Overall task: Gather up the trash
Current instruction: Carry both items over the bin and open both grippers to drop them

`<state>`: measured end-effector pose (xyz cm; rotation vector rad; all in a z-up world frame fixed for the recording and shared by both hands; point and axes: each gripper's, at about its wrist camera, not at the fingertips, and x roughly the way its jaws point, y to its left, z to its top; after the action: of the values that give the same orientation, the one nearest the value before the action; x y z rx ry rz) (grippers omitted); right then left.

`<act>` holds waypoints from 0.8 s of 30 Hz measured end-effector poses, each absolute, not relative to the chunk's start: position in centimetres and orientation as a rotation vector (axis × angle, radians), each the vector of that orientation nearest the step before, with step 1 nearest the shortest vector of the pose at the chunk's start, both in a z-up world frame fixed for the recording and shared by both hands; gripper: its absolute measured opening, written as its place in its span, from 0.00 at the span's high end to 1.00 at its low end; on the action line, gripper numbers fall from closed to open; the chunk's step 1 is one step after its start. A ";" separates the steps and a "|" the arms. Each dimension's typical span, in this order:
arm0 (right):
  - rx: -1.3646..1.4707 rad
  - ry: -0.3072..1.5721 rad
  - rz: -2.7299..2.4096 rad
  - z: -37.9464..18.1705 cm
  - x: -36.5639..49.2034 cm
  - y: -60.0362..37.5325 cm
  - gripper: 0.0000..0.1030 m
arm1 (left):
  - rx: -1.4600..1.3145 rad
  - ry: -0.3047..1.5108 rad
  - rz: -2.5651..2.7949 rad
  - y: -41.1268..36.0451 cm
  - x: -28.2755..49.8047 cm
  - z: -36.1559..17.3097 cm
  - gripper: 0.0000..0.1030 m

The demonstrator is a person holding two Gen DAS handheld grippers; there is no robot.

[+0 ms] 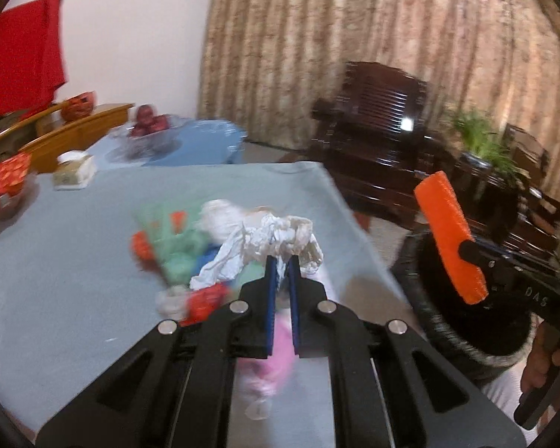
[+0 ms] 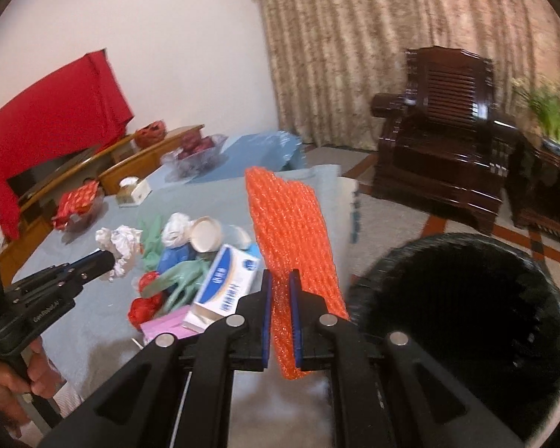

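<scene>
While the left gripper [image 1: 283, 261] pinches a crumpled wad of white paper [image 1: 268, 242] between its blue-lined fingers [image 1: 269, 280], nearly closed on the creased sheet, the wad hangs just above the litter heaped on the tabletop [image 1: 74, 261], which is covered in a smooth pale blue-grey cloth. Seen from the right wrist, the same gripper [image 2: 106, 257] points its black tip into the paper [image 2: 121, 242] at the left edge of the heap.

The right gripper [image 2: 280, 280] has its fingers [image 2: 267, 298] drawn close on a long strip of orange foam netting [image 2: 291, 231], a bumpy, woven-looking mesh that stands up stiffly past the fingertips and also hangs below them. From the left wrist the strip [image 1: 450, 239] shows as a flat orange slab held over the black trash bin [image 1: 466, 321]. That bin [image 2: 466, 317] is round, dark and coarse-textured, with a wide open mouth, standing on the floor just beside the tabletop's right edge.

The heap itself holds soft green rubber gloves [image 2: 183, 280], a blue-and-white cardboard box [image 2: 226, 283] lying open-ended, a pink flat packet [image 2: 168, 326], red crinkled plastic wrappers [image 2: 143, 306], another ball of white tissue [image 2: 177, 229] and a shallow round paper cup [image 2: 206, 234] on its side.
</scene>
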<state>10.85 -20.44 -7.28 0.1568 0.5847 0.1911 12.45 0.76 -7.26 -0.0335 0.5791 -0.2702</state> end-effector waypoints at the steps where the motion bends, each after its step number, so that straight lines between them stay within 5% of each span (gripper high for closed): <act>1: 0.163 0.581 0.166 -7.2 10.2 -21.6 0.91 | -0.028 0.578 -0.290 -0.2 12.4 -7.2 0.94; 20: 0.252 0.625 -0.170 -10.5 4.5 -35.0 0.91 | 0.054 0.634 -0.702 -20.0 13.1 -10.5 0.94; 24: 0.257 0.639 -0.213 -11.2 3.8 -36.3 0.86 | 0.048 0.667 -0.756 -22.4 13.6 -11.5 0.80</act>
<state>3.77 -36.33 -11.20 0.2569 0.6392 -0.2132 13.59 -22.37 -11.49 0.0479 0.6668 -0.7565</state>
